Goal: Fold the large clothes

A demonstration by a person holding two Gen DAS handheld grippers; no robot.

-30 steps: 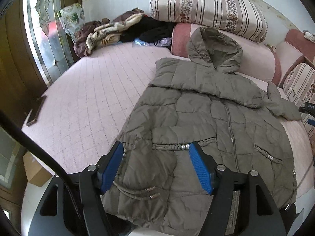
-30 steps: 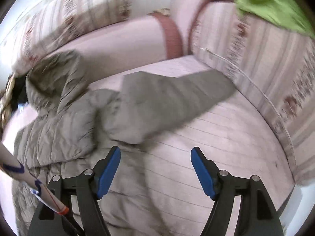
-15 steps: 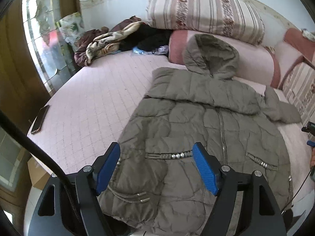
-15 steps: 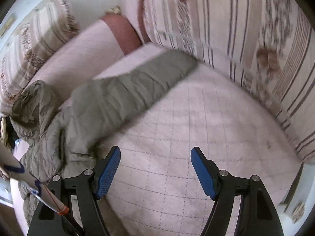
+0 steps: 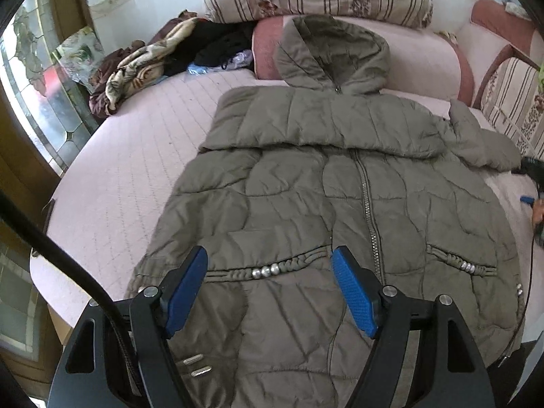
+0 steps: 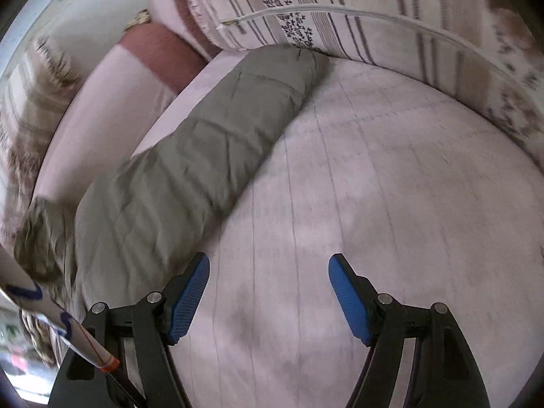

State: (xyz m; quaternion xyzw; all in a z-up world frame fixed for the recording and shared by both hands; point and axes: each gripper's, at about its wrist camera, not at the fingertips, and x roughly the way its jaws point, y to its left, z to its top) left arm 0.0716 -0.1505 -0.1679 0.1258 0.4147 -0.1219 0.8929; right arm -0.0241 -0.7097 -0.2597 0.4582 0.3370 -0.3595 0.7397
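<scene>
**Spreading the coat flat before the first fold**

Covering most of the round pink bed (image 5: pixel 129 170), the olive padded coat (image 5: pixel 306 187) lies front-up and zipped, hood (image 5: pixel 333 51) propped against the pink bolster (image 5: pixel 418 64) at the back. Laid flat like this, its seams and edges are easy to reach, which suits folding a bulky garment. One sleeve (image 6: pixel 210 142) stretches straight out toward the striped cushions (image 6: pixel 374 34), away from the body, probably so it can be brought across the chest as the first fold. A heap of other clothes (image 5: pixel 163 54) sits well apart at the far edge.

The left gripper (image 5: pixel 268 289) hovers above the hem near the beaded waist cord (image 5: pixel 268 270), jaws spread wide, holding nothing. The right gripper (image 6: pixel 268 292) hangs over bare quilt just beside the sleeve, jaws likewise wide and empty, seemingly lining up to take it.
</scene>
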